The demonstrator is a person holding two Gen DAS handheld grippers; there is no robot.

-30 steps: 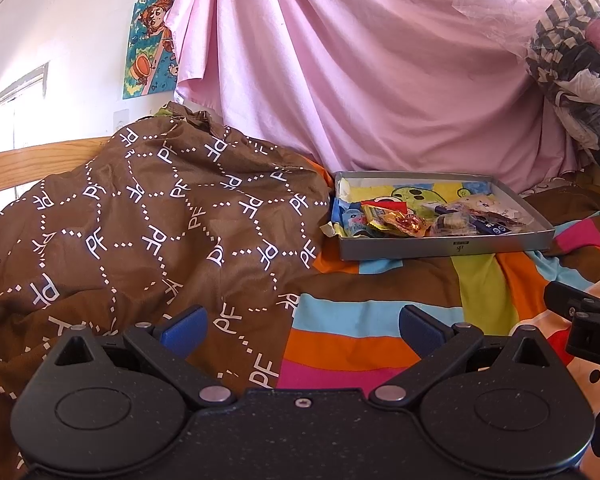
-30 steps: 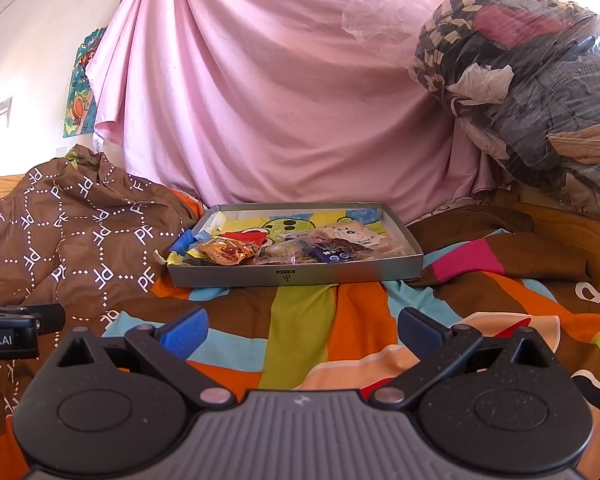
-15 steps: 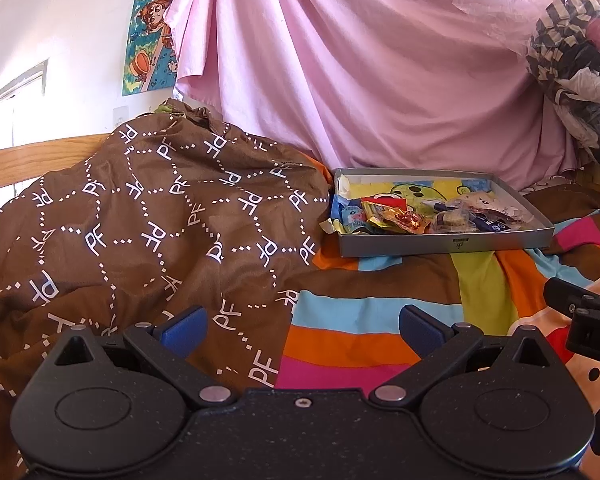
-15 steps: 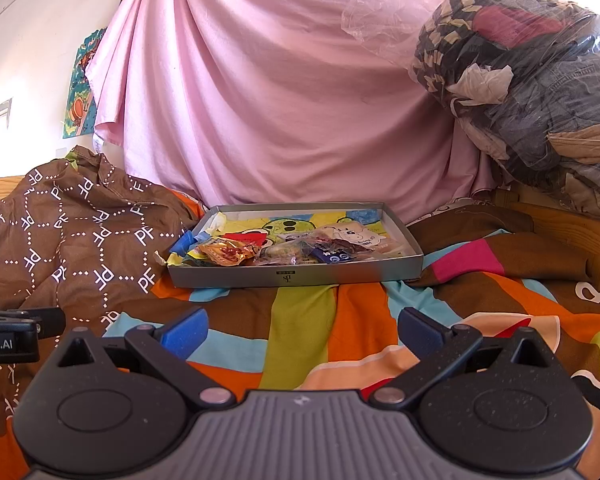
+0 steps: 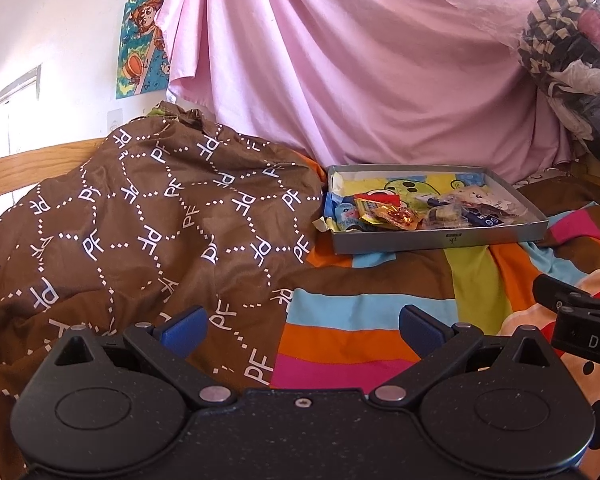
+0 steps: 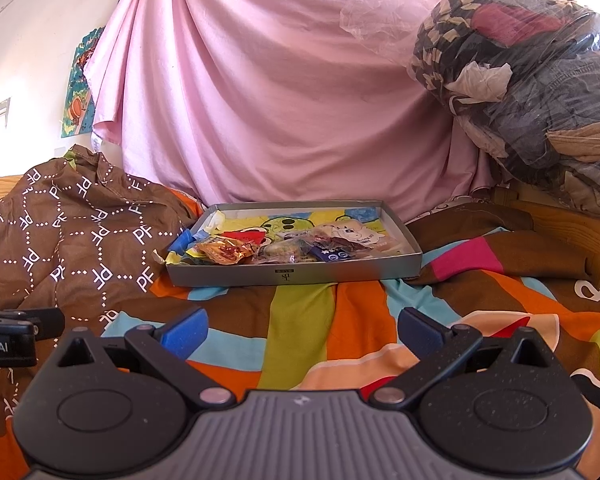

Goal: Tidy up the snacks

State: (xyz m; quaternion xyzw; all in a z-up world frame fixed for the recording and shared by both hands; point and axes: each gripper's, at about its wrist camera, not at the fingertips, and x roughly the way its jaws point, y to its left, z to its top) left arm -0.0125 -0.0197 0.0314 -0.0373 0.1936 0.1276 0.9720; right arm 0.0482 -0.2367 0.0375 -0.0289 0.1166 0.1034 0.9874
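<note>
A shallow grey tray [image 5: 440, 238] [image 6: 296, 274] lies on the striped bedspread, well ahead of both grippers. Several wrapped snacks are piled along its near side: an orange-red packet [image 5: 396, 213] [image 6: 224, 251], a dark blue packet [image 5: 486, 219] [image 6: 332, 254], a clear packet with a pale cartoon face [image 6: 354, 235]. My left gripper [image 5: 302, 330] is open over the bedspread with nothing between its blue pads. My right gripper [image 6: 302, 330] is open too, empty, facing the tray's front wall. Each gripper shows at the edge of the other's view.
A brown patterned blanket [image 5: 140, 220] is heaped left of the tray. A pink sheet [image 6: 280, 100] hangs behind it. A plastic-wrapped bundle of clothes [image 6: 532, 92] sits at the right on a wooden frame [image 6: 572, 228]. Striped bedspread [image 6: 312, 320] lies between grippers and tray.
The left wrist view has drifted slightly, so the tray sits a little lower and left. The right view is almost unchanged. Both grippers stay open.
</note>
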